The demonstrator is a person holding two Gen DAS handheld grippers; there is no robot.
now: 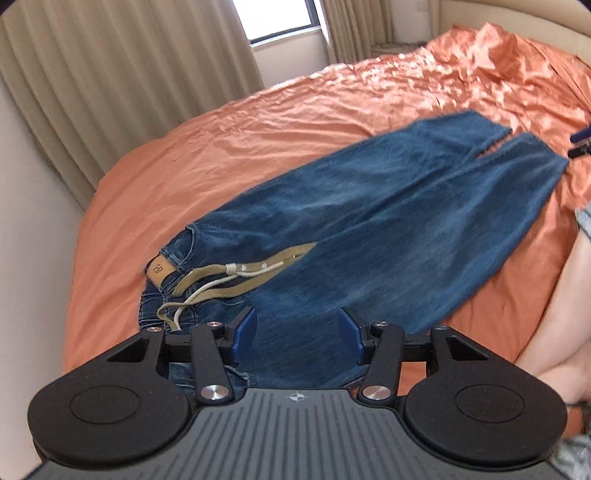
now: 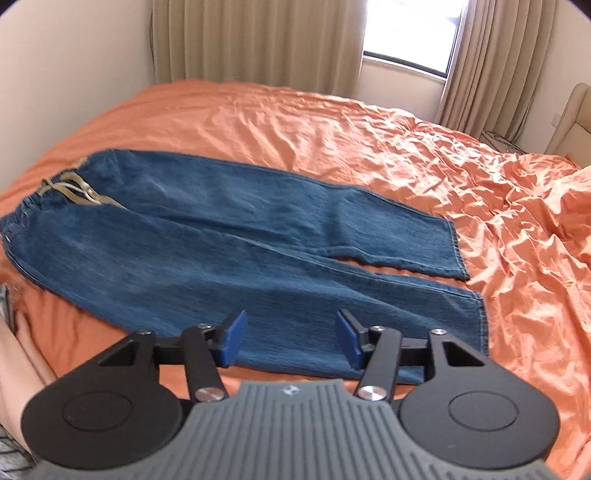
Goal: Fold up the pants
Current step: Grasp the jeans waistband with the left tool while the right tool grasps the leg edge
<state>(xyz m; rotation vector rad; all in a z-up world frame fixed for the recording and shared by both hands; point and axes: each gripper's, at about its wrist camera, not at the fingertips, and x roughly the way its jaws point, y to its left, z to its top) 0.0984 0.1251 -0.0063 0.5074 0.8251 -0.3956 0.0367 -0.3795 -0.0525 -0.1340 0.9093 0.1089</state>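
Blue denim pants (image 1: 369,214) lie flat on an orange bed sheet (image 1: 258,122), both legs side by side. The waistband with a tan drawstring (image 1: 207,291) and a tan label is near my left gripper (image 1: 297,330), which is open and empty just above the waist end. In the right wrist view the pants (image 2: 221,240) stretch from the waistband at the left to the hems at the right. My right gripper (image 2: 290,338) is open and empty over the near leg close to its hem. The right gripper's tip also shows in the left wrist view (image 1: 581,144).
The wrinkled orange sheet (image 2: 406,147) covers the whole bed. Beige curtains (image 2: 258,37) and a window (image 2: 413,29) stand behind it. A beige headboard (image 2: 570,122) is at the right. The person's arm (image 1: 561,314) is at the right edge.
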